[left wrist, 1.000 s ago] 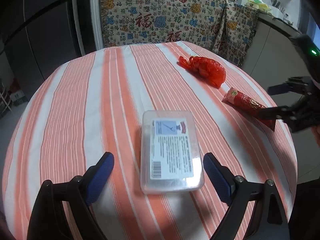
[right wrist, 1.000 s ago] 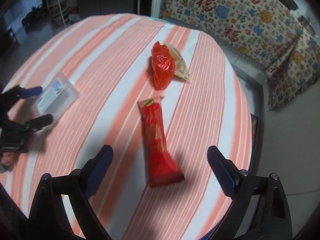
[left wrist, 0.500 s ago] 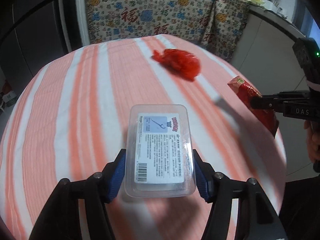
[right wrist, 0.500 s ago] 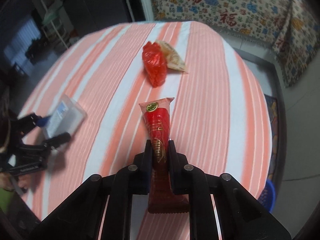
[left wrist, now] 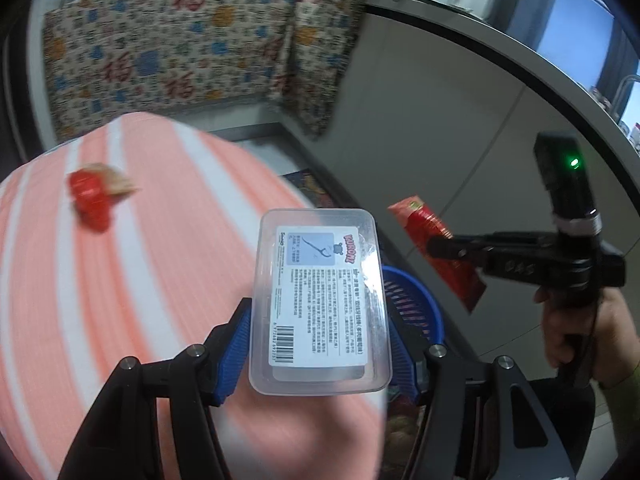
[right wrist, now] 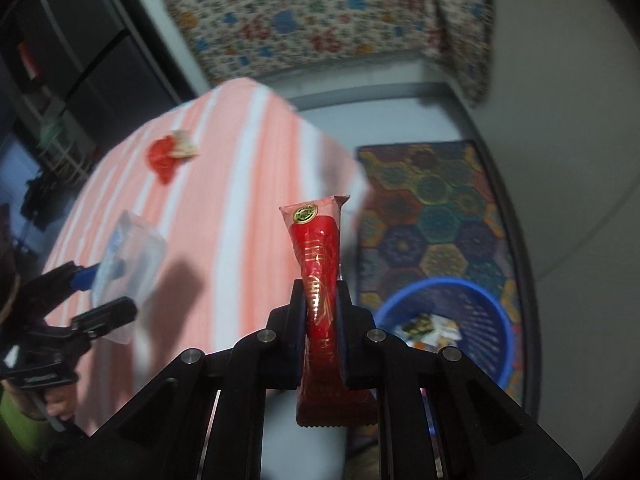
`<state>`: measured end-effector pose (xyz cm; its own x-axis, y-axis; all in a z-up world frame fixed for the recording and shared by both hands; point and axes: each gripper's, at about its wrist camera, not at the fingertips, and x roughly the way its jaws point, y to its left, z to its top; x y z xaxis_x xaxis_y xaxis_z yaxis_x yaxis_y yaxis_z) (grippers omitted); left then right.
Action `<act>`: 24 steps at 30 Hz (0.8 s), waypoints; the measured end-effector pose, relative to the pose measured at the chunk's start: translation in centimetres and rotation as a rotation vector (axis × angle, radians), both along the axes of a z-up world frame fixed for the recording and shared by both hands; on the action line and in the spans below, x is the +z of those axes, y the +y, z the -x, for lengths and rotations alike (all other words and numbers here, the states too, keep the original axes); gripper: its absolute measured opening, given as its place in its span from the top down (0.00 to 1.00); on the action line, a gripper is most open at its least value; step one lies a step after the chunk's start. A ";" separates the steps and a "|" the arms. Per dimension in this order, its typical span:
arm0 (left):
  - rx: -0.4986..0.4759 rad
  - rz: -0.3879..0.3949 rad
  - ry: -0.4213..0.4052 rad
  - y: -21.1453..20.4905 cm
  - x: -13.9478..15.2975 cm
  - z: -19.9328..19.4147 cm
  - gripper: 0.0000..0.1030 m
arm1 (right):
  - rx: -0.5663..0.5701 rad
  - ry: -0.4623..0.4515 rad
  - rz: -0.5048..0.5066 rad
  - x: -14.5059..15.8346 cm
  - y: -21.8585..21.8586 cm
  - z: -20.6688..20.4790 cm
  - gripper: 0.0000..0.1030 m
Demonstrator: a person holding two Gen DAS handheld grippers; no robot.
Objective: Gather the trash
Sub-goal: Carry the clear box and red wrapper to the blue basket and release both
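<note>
Trash: we count three pieces in sight, namely a clear box (left wrist: 320, 300), a red packet (right wrist: 320, 280) and a red crumpled bag (left wrist: 91, 197) with a pale wrapper touching it.
Bin: a blue basket (right wrist: 476, 312) stands on the floor beside the table, with some scraps already inside.
Progress: we judge two pieces are lifted and on their way to the bin, none of the three is dropped yet, and the bag and wrapper lie untouched on the table.
Table: round, under an orange and white striped cloth (left wrist: 120, 280); the bag sits toward its far side, well apart from both tools.
Room: a patterned cloth (left wrist: 180, 48) hangs at the back, a hexagon mat (right wrist: 432, 208) lies under the bin, and grey cabinets curve along the right.
Left gripper (left wrist: 320, 344): we hold it closed on the box's long sides, the box carried level near the table edge, above the bin's rim.
Right gripper (right wrist: 322, 320): we have it pinched nearly together on the packet's lower half, the packet upright in the air, just beside the bin.
Left to do: release both over the bin, then fetch the bag and wrapper.
</note>
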<state>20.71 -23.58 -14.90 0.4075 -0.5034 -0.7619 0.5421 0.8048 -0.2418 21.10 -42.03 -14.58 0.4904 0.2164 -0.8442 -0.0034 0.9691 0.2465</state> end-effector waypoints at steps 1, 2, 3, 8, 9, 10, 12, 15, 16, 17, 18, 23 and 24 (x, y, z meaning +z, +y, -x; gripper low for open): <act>-0.016 0.004 0.004 -1.3 -0.2 0.0 0.39 | -0.024 0.007 0.015 -0.6 -1.3 0.3 0.88; -0.036 0.008 0.010 -2.8 -0.5 0.0 0.39 | -0.042 0.012 0.032 -1.0 -2.3 0.6 0.88; -0.051 0.010 0.015 -4.0 -0.7 0.0 0.39 | -0.063 0.021 0.045 -1.7 -3.4 0.7 0.88; -0.121 0.001 0.049 -8.9 -2.9 0.0 0.39 | -0.148 0.050 0.029 -4.1 -7.8 1.6 0.88; -0.128 -0.004 0.057 -9.7 -3.4 0.0 0.39 | -0.158 0.050 0.022 -4.4 -8.4 1.7 0.88; -0.133 -0.007 0.063 -10.4 -3.9 -0.1 0.39 | -0.171 0.051 0.013 -4.7 -9.0 1.8 0.88; -0.142 -0.016 0.077 -11.8 -5.0 -0.3 0.39 | -0.194 0.053 0.000 -5.3 -9.9 2.1 0.88; -0.156 -0.031 0.091 -13.8 -6.6 0.1 0.39 | -0.239 0.063 -0.040 -6.4 -11.7 2.5 0.88; -0.159 -0.037 0.095 -14.4 -7.0 0.2 0.39 | -0.256 0.071 -0.058 -6.7 -12.4 2.6 0.88; -0.162 -0.043 0.100 -15.1 -7.6 0.1 0.39 | -0.271 0.075 -0.075 -7.0 -12.9 2.8 0.88; -0.165 -0.045 0.104 -15.6 -7.9 0.2 0.39 | -0.281 0.078 -0.087 -7.1 -13.4 3.0 0.88; -0.200 -0.048 0.117 -18.2 -10.0 -0.5 0.38 | -0.327 0.089 -0.143 -7.9 -15.3 3.5 0.82; -0.205 -0.055 0.126 -18.5 -10.4 -0.7 0.37 | -0.332 0.091 -0.157 -8.1 -15.4 3.6 0.80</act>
<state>21.42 -42.11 -25.31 0.2015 -0.5221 -0.8287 0.6639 0.6949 -0.2764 17.52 -57.44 -22.69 0.4803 0.1882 -0.8567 0.3331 0.8644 0.3766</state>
